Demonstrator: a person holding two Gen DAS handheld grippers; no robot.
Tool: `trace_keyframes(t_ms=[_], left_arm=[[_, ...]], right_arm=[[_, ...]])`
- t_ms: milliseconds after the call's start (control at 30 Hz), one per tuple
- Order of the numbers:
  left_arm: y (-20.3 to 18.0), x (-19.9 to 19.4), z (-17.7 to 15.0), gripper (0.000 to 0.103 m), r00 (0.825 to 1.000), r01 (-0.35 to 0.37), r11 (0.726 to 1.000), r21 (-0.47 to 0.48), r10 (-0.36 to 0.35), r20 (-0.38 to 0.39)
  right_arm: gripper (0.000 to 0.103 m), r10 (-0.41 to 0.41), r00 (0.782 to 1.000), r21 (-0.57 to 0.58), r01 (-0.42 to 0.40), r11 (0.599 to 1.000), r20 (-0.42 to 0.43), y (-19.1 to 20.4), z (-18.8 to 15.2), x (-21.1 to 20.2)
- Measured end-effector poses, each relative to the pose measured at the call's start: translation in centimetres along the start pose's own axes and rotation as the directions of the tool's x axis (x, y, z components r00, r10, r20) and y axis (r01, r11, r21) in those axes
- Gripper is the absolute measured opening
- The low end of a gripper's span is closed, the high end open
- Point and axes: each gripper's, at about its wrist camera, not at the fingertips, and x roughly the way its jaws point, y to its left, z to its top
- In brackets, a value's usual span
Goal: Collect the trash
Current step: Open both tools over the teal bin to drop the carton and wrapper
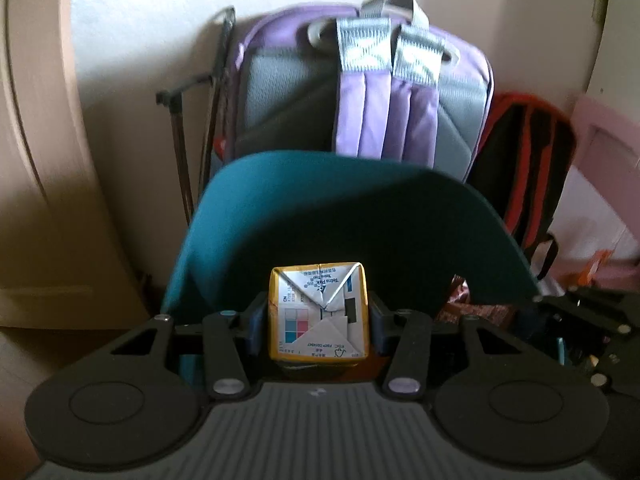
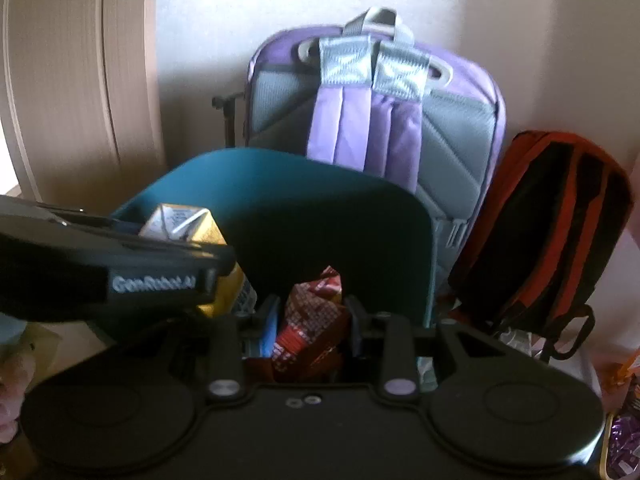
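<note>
Setting: a pale wall point(image 1: 160, 20) with a wooden door point(image 1: 36, 120) at the left; bags stand along the wall's foot.

Left wrist view:
- Purple backpack point(image 1: 360, 92), grey-padded back and straps facing out, upright against the wall.
- Red-and-black backpack point(image 1: 528, 168), just beside the purple one on its right, leaning.
- Dark folded metal frame point(image 1: 188, 120), beside the purple backpack's left edge; what it is cannot be told.
- Teal bin point(image 1: 320, 208), lid raised, in front of both backpacks, its inner face in shadow.
- Left gripper point(image 1: 318, 316), jaws partly apart and closed on a yellow drink carton point(image 1: 318, 312); blue pads press its two sides, its folded end facing the camera. The carton is held before the raised lid.

Right wrist view:
- Same wall, door, purple backpack point(image 2: 380, 120) and red-and-black backpack point(image 2: 552, 224).
- Teal bin point(image 2: 300, 216), centre, lid upright.
- Right gripper point(image 2: 312, 328), jaws narrowly apart and clamped on a crumpled red-brown wrapper point(image 2: 312, 320), held in front of the lid's lower edge.
- Left gripper point(image 2: 188, 248), entering from the left edge, carrying the drink carton point(image 2: 180, 220) at the lid's left side.
</note>
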Motion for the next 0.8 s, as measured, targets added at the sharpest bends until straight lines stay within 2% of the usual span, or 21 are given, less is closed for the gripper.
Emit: trace_keyframes(t_ms=[200, 300, 400, 500, 800], left_arm=[[-0.2, 1.2, 0.0, 0.05, 0.999, 0.001, 1.0, 0.027, 0.0, -0.038], [0.0, 1.3, 0.0, 0.05, 0.999, 0.006, 1.0, 0.027, -0.005, -0.036], [-0.3, 1.3, 0.3, 0.053, 1.0, 0.009, 1.0, 0.026, -0.009, -0.029], [-0.4, 0.9, 0.4, 0.062, 1.0, 0.025, 0.999, 0.026, -0.025, -0.019], [-1.4, -2.9, 0.7, 0.068, 0.999, 0.041, 0.999, 0.029, -0.042, 0.031]], right_arm=[[0.034, 0.001, 1.0, -0.012, -0.001, 1.0, -0.013, 0.0, -0.1, 0.9], [0.038, 0.003, 1.0, -0.019, -0.003, 1.0, -0.012, 0.2, -0.1, 1.0], [0.046, 0.011, 1.0, -0.02, -0.011, 1.0, -0.008, 0.2, 0.0, 0.9], [0.05, 0.01, 1.0, -0.016, -0.01, 1.0, -0.002, 0.1, 0.0, 0.5], [0.056, 0.01, 0.999, 0.0, -0.01, 1.0, 0.042, 0.0, 0.4, -3.0]])
